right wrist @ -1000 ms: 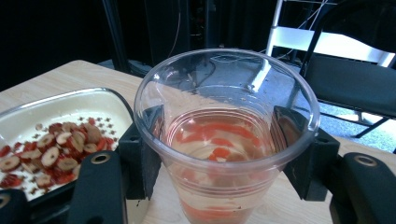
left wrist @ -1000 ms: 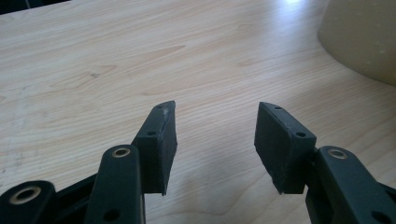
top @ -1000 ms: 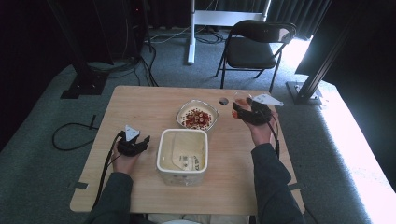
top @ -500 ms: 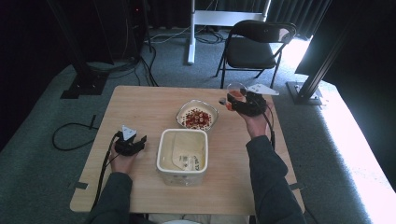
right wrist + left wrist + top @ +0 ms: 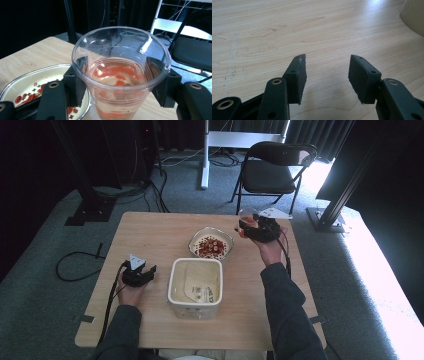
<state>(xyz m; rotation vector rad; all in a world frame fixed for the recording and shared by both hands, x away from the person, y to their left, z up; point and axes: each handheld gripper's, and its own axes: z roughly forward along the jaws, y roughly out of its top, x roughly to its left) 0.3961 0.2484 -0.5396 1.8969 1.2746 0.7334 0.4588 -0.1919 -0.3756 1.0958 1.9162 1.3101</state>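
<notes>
My right gripper (image 5: 248, 226) (image 5: 117, 85) is shut on a clear plastic cup (image 5: 120, 72) (image 5: 246, 216), held upright above the table's far right part with red pieces at its bottom. Just left of it and lower sits a white enamel dish (image 5: 211, 243) (image 5: 22, 81) scattered with red pieces. A cream square tub (image 5: 195, 285) stands at the middle of the table near the front. My left gripper (image 5: 147, 271) (image 5: 327, 73) rests low over the bare wood left of the tub, jaws open, nothing between them; the tub's edge (image 5: 413, 12) shows at the upper right of its view.
The wooden table (image 5: 150, 230) stands on grey carpet. A black folding chair (image 5: 272, 167) is behind the table's far right corner. A black stand base (image 5: 90, 210) and cables lie on the floor at the far left.
The right hand has lifted the cup and carried it left toward the dish. The left hand has stayed where it was.
</notes>
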